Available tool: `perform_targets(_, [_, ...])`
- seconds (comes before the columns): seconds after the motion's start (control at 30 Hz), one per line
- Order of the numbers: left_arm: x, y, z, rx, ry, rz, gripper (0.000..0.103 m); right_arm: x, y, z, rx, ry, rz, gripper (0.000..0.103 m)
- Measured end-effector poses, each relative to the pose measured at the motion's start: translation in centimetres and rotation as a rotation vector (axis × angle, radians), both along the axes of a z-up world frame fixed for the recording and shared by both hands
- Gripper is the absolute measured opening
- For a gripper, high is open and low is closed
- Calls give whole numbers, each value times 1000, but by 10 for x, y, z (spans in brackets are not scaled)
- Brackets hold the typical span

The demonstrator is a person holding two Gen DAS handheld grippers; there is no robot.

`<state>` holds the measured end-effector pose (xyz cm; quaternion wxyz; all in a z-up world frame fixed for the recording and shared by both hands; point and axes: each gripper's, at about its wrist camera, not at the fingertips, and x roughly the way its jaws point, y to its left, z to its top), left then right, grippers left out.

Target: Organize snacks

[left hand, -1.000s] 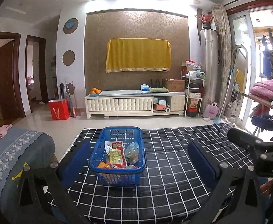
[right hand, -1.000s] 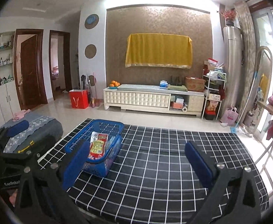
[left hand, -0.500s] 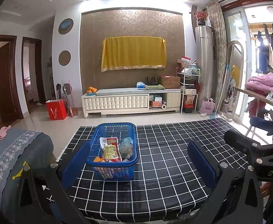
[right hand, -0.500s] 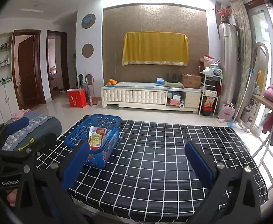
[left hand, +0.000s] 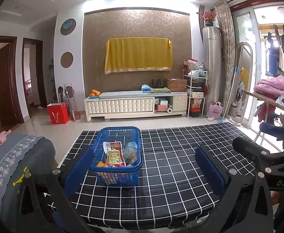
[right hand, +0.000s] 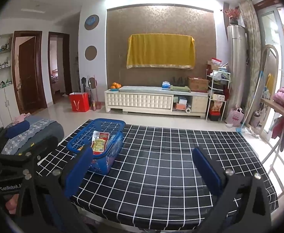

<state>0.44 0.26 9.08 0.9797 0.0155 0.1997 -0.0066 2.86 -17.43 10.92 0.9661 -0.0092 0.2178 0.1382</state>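
Note:
A blue plastic basket stands on the left part of a table with a black, white-gridded cloth. Several snack packets lie in it, one red and yellow. It also shows in the right wrist view with the packets. My left gripper is open and empty, held back above the table's near edge, facing the basket. My right gripper is open and empty, to the right of the basket, above the near edge.
A grey cloth-covered seat stands left of the table. A white TV cabinet, a red bag and a shelf rack stand at the far wall. A drying rack with pink bedding stands at the right.
Both grippers have pulled back and up from the table, so the basket looks smaller and farther. Both stay open and empty.

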Motion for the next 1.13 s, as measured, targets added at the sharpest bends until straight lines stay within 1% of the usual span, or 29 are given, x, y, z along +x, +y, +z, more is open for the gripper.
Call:
perform_targets(0.33, [-3,0,2,7,-1,9,103,-1,-1,1,9,4,5,103])
perform_targets(0.57, [-2,2,1,-9,10,0,103,-2,0,1,4,8,1,103])
perform_targets(1.13, [-5,-1,1,7,1,1,103,-4,-3,2,7,13,-1,103])
